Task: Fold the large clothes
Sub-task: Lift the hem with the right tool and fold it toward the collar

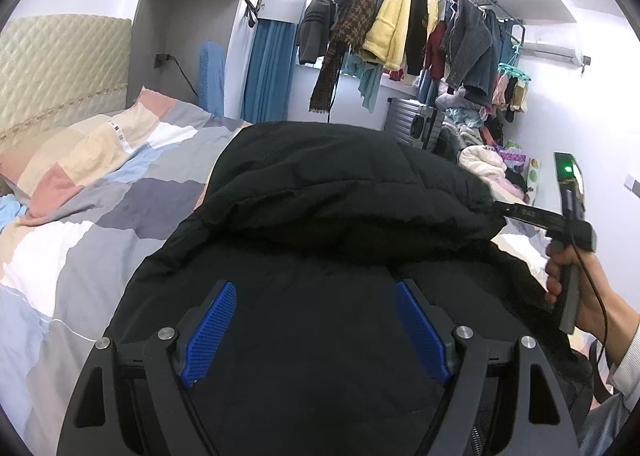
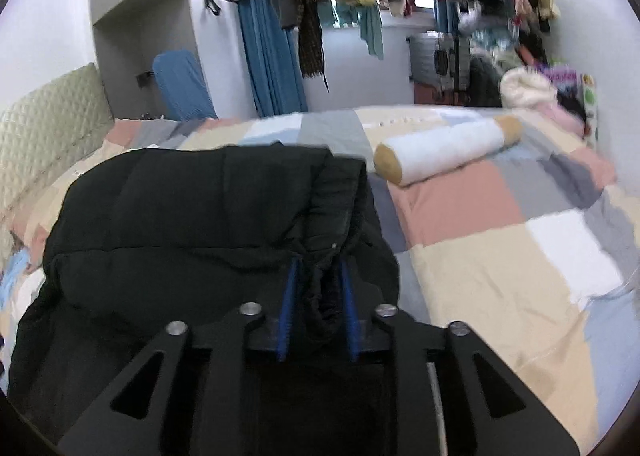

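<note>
I see the black puffer jacket (image 1: 340, 216) lying on the bed (image 1: 80, 216), on a patchwork duvet of grey, pink, cream and white blocks, with one padded part folded over the rest so a thick rounded ridge runs across the middle of the left wrist view. My left tongs (image 1: 316, 332) hover low over the jacket's dark lower panel with their blue pads (image 1: 210, 332) spread wide apart and nothing between them; I cannot tell whether they touch the fabric. My right tongs (image 2: 318, 308) are clamped on a bunched fold of the jacket at its right-hand edge, the blue pads (image 2: 289, 308) close together with black cloth squeezed between them. In the left wrist view the right tongs (image 1: 496, 206) come in from the right, their tip buried in the edge of the folded-over part, and the right hand (image 1: 576, 284) grips the handle below a small green light. A white bolster pillow (image 2: 448, 154) with tan ends lies on the duvet beyond the jacket, well apart from it. A quilted cream headboard (image 1: 60, 60) stands at the left. At the back of the room a rail of hanging clothes (image 1: 400, 24) runs above a silver suitcase (image 1: 416, 122), beside a blue curtain (image 1: 268, 68)
</note>
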Tool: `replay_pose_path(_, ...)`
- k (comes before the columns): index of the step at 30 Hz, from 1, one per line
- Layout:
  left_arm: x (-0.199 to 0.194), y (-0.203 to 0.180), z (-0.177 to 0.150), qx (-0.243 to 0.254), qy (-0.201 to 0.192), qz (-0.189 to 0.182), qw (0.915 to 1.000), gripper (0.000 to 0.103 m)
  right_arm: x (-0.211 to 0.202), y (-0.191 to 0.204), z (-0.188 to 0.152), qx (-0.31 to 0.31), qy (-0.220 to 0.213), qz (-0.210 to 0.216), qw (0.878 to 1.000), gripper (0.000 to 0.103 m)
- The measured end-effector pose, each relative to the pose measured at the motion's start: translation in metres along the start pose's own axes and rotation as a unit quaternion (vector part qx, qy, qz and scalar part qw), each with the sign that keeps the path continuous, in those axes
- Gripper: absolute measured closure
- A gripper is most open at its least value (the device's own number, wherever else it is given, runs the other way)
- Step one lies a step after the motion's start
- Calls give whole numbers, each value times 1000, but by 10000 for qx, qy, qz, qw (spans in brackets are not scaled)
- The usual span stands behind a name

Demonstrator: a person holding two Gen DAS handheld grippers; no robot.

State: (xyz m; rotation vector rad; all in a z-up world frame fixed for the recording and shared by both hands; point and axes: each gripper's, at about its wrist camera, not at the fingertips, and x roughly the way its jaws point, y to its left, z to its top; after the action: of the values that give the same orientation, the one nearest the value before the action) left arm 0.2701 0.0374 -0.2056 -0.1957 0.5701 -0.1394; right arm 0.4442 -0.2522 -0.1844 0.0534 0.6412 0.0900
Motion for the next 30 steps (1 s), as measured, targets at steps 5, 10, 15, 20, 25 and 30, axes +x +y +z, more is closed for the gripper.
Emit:
replay_pose_path(5,-8,3,0,-101,-45,-61,9999,22,-37,9,-7,-26,-84,139,9999,73)
replay_pose_path(10,-23,3,0,-95,-127,-33,9999,22,-76,16,-8,196,-169,297,9992,73)
replay_pose_path(15,-42,8,2,-23,-83,-99,9999,22,-122,21,-25,343,-245,615,9972,73)
replay_pose_path(20,-64,19,5,-55,190,-304,9993,22,-156,12,-46,511,-37,835,9952,73)
replay_pose_path(25,-79,46,5,-328,668,-473,9961,22,-184,-15,-45,464,137,1024,9936,73)
replay_pose_path(30,-87,94,5,-730,1460,-410,9857,22,-178,-57,-60,396,1064,1151,9869,73)
